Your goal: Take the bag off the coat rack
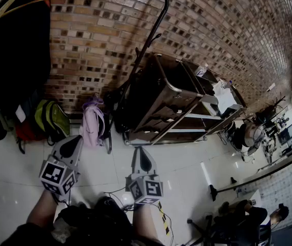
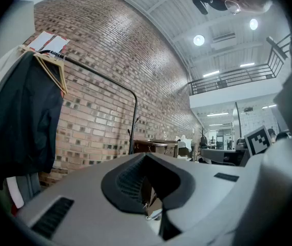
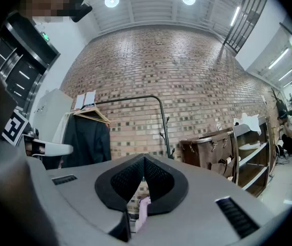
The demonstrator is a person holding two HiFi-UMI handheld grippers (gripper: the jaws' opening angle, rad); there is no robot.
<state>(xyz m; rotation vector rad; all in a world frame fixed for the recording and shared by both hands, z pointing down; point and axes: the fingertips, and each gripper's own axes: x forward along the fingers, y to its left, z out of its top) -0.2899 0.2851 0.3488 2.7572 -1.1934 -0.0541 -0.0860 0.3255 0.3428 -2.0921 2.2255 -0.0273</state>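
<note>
A black coat rack rail [image 1: 155,19] arches along the brick wall, with a dark coat [image 1: 12,50] on hangers at its left end. Below it a pink bag [image 1: 93,123] sits low by the wall; I cannot tell whether it hangs or rests on the floor. A green-yellow backpack [image 1: 52,119] is to its left. My left gripper [image 1: 78,138] is shut and empty, pointing toward the pink bag from a short distance. My right gripper [image 1: 139,149] is shut and empty, beside it. In the right gripper view a strip of the pink bag [image 3: 143,212] shows past the gripper [image 3: 144,158].
A dark metal shelf trolley [image 1: 176,99] stands to the right of the rack. A red bag [image 1: 26,131] lies under the coat. A person sits at the far right [image 1: 248,135]. Cables [image 1: 163,219] trail over the white tiled floor near my feet.
</note>
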